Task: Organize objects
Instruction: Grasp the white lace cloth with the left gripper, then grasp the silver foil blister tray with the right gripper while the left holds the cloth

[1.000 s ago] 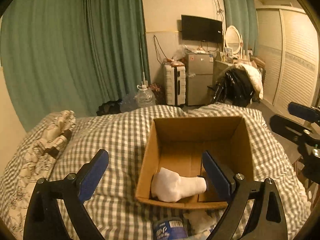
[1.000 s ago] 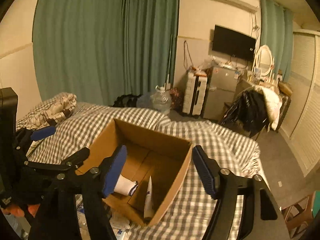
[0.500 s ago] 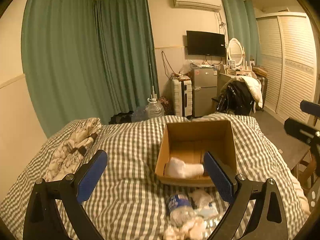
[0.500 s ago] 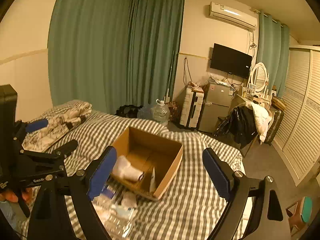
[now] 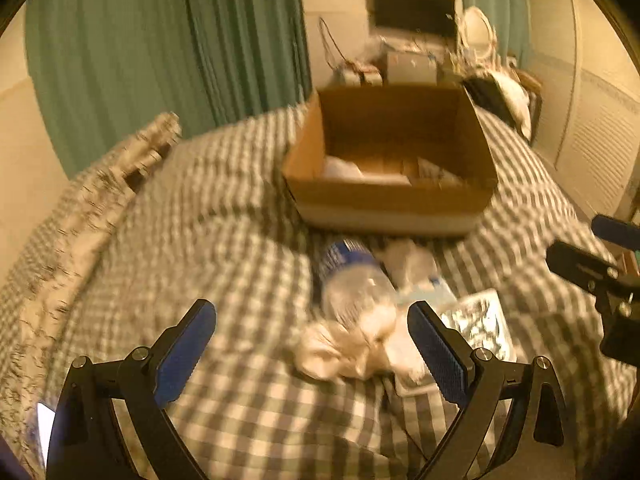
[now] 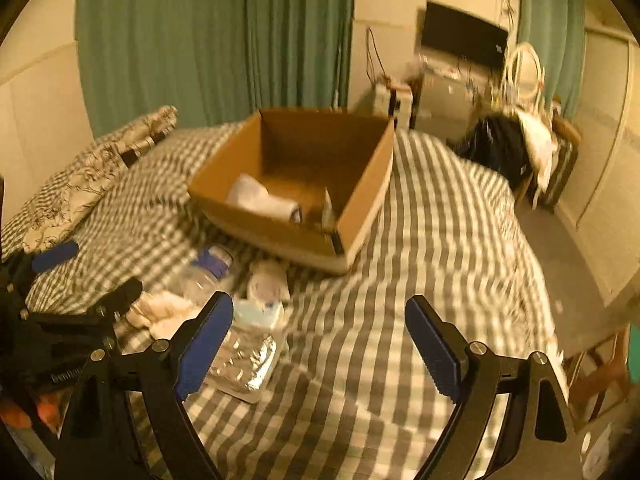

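blurred bottle (image 5: 352,280), box (image 5: 384,200) contents (indistinct)

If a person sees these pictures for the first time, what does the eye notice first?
First the open cardboard box on the checked bedspread, with a white sock inside. Then the small pile in front of it: a clear plastic bottle lying on its side, white cloth and a silvery packet.

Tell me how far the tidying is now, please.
Done: a white sock already lies in the cardboard box. In hand: nothing; the left claw and right claw are both open. Left: the water bottle, a white cloth and a foil packet still on the bed.
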`<action>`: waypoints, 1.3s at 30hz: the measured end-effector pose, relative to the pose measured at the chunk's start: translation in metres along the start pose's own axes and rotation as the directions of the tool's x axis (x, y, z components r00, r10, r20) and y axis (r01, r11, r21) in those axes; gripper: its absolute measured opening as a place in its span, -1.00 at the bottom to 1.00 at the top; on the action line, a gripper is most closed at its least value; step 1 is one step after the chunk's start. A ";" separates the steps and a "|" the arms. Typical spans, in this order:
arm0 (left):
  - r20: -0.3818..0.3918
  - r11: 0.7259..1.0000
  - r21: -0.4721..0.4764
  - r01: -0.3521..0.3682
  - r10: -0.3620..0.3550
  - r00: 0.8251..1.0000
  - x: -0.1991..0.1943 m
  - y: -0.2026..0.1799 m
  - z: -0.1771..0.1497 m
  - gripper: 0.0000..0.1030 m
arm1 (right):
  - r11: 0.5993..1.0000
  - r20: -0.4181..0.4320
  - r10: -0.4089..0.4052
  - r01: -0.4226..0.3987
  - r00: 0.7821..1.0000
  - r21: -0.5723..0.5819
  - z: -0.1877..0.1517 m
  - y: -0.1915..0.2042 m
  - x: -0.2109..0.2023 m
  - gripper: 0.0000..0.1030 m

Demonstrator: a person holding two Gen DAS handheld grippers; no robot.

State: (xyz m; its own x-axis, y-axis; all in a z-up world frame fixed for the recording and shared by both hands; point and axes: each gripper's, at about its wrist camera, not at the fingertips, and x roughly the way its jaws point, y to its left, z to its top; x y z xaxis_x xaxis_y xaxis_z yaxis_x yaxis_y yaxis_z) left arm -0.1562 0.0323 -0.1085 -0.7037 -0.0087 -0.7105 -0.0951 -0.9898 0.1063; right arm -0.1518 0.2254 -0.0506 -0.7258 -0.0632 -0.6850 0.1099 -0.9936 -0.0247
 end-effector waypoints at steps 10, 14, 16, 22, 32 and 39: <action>-0.154 0.989 0.093 0.113 -0.098 0.983 0.046 -0.035 -0.015 -0.51 | 1.000 -0.055 0.011 -0.010 0.998 0.021 -0.012 -0.003 0.025 0.71; -0.109 0.993 0.070 0.098 -0.090 0.990 0.031 -0.030 -0.014 -0.68 | 1.000 -0.058 0.009 -0.009 0.998 0.009 -0.013 0.003 0.023 0.71; -0.068 0.995 0.056 0.078 -0.074 0.995 0.016 -0.026 -0.013 -0.68 | 1.000 -0.066 0.018 -0.018 0.998 0.005 -0.014 0.007 0.024 0.71; 0.003 1.000 0.007 0.011 -0.011 1.000 -0.018 0.002 -0.002 -0.68 | 0.997 -0.178 0.070 -0.076 0.982 -0.028 -0.019 0.028 0.051 0.71; -0.005 1.000 -0.030 0.001 -0.001 1.000 -0.014 0.028 -0.007 -0.68 | 0.988 -0.339 0.124 -0.146 0.932 -0.039 -0.029 0.058 0.100 0.20; -0.004 0.999 -0.039 0.018 -0.018 1.000 -0.014 0.031 -0.009 -0.68 | 0.982 -0.238 0.186 -0.191 0.953 0.004 -0.025 0.052 0.058 -0.56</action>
State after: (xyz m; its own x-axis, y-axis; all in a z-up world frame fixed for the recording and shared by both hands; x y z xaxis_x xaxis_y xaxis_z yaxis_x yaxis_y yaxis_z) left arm -0.1426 0.0004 -0.1018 -0.6993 0.0087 -0.7148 -0.0802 -0.9946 0.0664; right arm -0.1716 0.1729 -0.1095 -0.5095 -0.2232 -0.8310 0.2440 -0.9636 0.1092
